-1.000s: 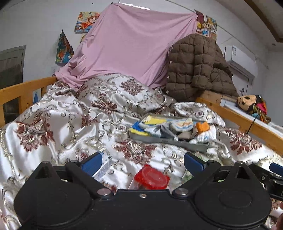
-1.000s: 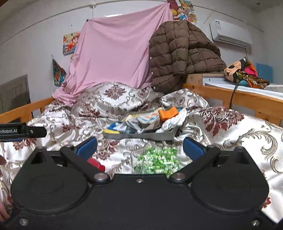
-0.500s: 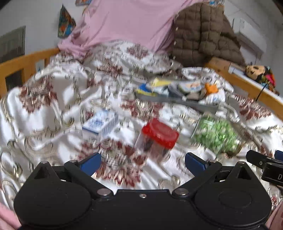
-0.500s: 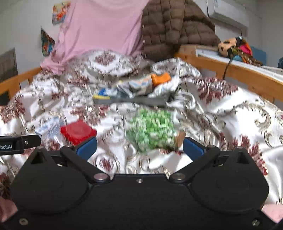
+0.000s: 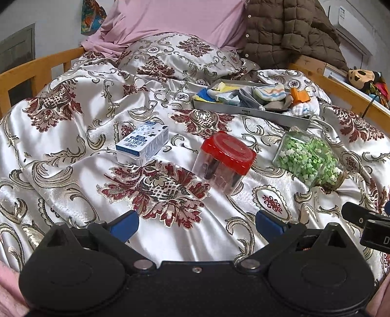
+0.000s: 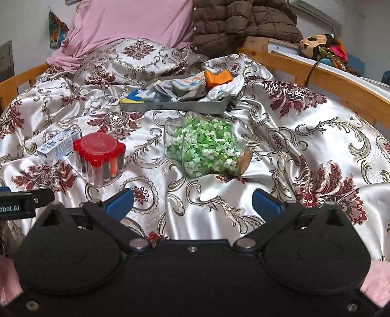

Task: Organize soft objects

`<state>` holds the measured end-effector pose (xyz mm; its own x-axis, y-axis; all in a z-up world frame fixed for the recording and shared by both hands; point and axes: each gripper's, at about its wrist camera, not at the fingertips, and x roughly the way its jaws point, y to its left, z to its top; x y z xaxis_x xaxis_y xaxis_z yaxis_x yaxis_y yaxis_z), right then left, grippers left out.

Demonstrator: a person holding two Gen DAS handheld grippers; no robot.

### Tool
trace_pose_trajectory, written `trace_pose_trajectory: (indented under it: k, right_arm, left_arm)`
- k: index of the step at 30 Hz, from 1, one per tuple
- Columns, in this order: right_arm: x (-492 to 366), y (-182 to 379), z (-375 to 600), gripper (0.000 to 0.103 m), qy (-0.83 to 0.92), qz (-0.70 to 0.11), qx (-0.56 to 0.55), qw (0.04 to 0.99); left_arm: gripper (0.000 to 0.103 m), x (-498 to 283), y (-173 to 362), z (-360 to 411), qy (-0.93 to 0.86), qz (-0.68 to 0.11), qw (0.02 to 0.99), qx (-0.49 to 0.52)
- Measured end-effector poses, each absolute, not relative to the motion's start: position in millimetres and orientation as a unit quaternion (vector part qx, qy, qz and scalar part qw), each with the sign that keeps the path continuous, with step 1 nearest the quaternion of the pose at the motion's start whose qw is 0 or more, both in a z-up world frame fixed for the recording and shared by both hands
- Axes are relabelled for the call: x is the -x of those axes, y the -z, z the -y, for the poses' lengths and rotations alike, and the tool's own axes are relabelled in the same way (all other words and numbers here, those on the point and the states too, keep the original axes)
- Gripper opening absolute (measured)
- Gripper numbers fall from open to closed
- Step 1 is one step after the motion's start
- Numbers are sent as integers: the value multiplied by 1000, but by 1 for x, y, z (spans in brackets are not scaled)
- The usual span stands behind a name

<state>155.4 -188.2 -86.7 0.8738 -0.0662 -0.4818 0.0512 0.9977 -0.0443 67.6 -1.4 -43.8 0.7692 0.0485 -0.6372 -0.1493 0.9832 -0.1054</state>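
A grey tray (image 5: 273,114) full of rolled socks and small cloths lies far back on the patterned bedspread; it also shows in the right wrist view (image 6: 180,106). An orange piece (image 6: 218,77) and a white cloth (image 6: 226,90) hang at its right end. My left gripper (image 5: 197,223) is open and empty, held above the bedspread short of a red-lidded clear jar (image 5: 224,161). My right gripper (image 6: 192,203) is open and empty, just short of a jar of green paper stars (image 6: 207,148) lying on its side.
A small blue-white carton (image 5: 142,145) lies left of the red-lidded jar. Wooden bed rails (image 6: 324,80) run along both sides. A pink sheet (image 5: 175,22) and a brown quilted jacket (image 5: 290,34) hang at the head end. A plush toy (image 6: 319,45) sits beyond the right rail.
Both grippers have risen and tilted down, so the carton, the red-lidded jar and the jar of green stars now show in full. Both stayed open and empty.
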Motion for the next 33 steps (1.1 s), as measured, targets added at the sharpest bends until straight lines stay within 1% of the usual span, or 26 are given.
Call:
trace_pose_trajectory:
  k: [33]
  right_arm:
    - [-157, 87, 193, 102, 34, -251, 11, 967]
  left_arm:
    - [102, -65, 42, 4, -56, -327, 941, 67]
